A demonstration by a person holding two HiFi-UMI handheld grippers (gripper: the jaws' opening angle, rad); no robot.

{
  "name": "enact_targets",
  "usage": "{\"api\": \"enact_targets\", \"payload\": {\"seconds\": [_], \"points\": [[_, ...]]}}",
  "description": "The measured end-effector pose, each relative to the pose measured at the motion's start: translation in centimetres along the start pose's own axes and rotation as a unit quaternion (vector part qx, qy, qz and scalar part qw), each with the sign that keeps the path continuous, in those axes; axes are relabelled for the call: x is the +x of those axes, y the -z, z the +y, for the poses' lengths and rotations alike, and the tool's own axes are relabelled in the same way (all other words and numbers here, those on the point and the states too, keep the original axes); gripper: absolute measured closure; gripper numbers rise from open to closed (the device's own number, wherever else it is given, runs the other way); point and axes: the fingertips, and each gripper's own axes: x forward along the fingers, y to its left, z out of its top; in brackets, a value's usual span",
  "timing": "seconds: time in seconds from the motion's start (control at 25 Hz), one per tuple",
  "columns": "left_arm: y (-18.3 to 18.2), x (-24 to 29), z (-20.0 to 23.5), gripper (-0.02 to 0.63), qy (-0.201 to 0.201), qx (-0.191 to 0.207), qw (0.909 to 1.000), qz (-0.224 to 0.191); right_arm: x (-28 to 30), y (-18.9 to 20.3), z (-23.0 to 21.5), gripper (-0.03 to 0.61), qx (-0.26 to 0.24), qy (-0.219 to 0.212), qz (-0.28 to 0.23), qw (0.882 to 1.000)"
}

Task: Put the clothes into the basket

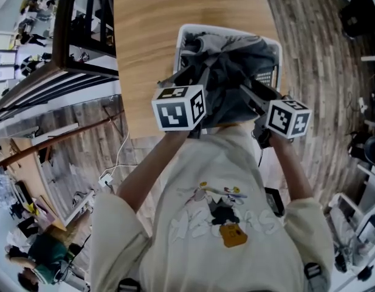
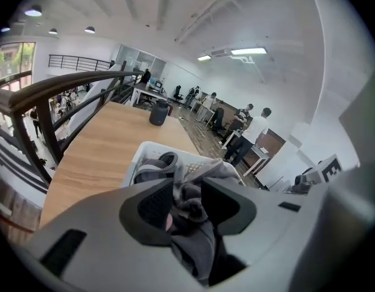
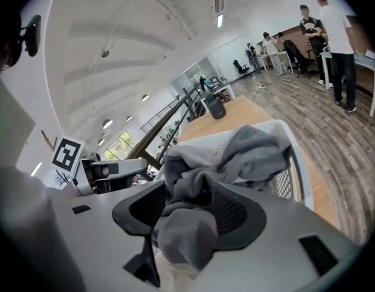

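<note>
While both forearms (image 1: 152, 166) stretch forward over the basket (image 1: 227, 30) | left claw (image 2: 188, 201) grips grey garment (image 1: 236, 72) | right claw (image 3: 188, 207) grips it too

A large open office has a white ceiling (image 2: 144, 11) with long strip lights (image 2: 248, 52). A light wooden table (image 1: 151, 53) stands on a grey-brown plank floor (image 1: 321, 102), beside a dark curved railing (image 2: 59, 85). A window (image 2: 8, 56) glows at the left, and people (image 2: 257, 129) stand among distant desks.

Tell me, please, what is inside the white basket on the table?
Grey clothes fill the basket, heaped above its rim. Its bottom, and anything beneath the heap, is covered.
</note>
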Motion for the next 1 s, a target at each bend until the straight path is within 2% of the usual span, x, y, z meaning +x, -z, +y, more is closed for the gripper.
{"api": "enact_targets", "payload": {"seconds": [0.12,0.2,0.32,0.4,0.56,0.68,0.76,0.84,1.0], "points": [[0.5,-1.5,0.0,0.502,0.004,0.006,0.9999,-0.010,-0.4,1.0,1.3,0.360,-0.008,-0.024,-0.004,1.000],[0.9,-2.8,0.4,0.524,-0.004,0.007,0.9998,-0.021,-0.9,1.6,2.3,0.371,-0.038,-0.033,-0.008,0.999],[1.9,-5.0,1.6,0.614,-0.020,-0.003,0.9991,-0.038,-1.6,3.0,4.4,0.377,-0.098,-0.059,0.000,0.993],[3.3,-5.7,2.5,0.614,-0.020,-0.011,0.9990,-0.037,-1.8,4.1,6.1,0.376,-0.152,-0.086,0.001,0.985],[6.7,-6.4,3.8,0.612,-0.031,-0.003,0.9995,-0.011,-1.8,7.1,9.6,0.373,-0.250,-0.153,0.024,0.956],[8.3,-7.1,4.2,0.614,-0.034,0.005,0.9994,-0.004,-1.2,9.4,11.2,0.373,-0.304,-0.175,0.067,0.934],[9.3,-7.5,4.5,0.612,-0.036,0.001,0.9993,0.001,-0.6,11.0,11.9,0.373,-0.326,-0.177,0.094,0.924],[10.4,-7.8,4.7,0.614,-0.039,-0.005,0.9992,0.007,0.2,12.3,12.1,0.373,-0.338,-0.168,0.113,0.919],[12.2,-8.5,5.1,0.612,-0.044,-0.019,0.9987,0.014,2.0,14.6,12.4,0.373,-0.331,-0.162,0.153,0.917]]}}
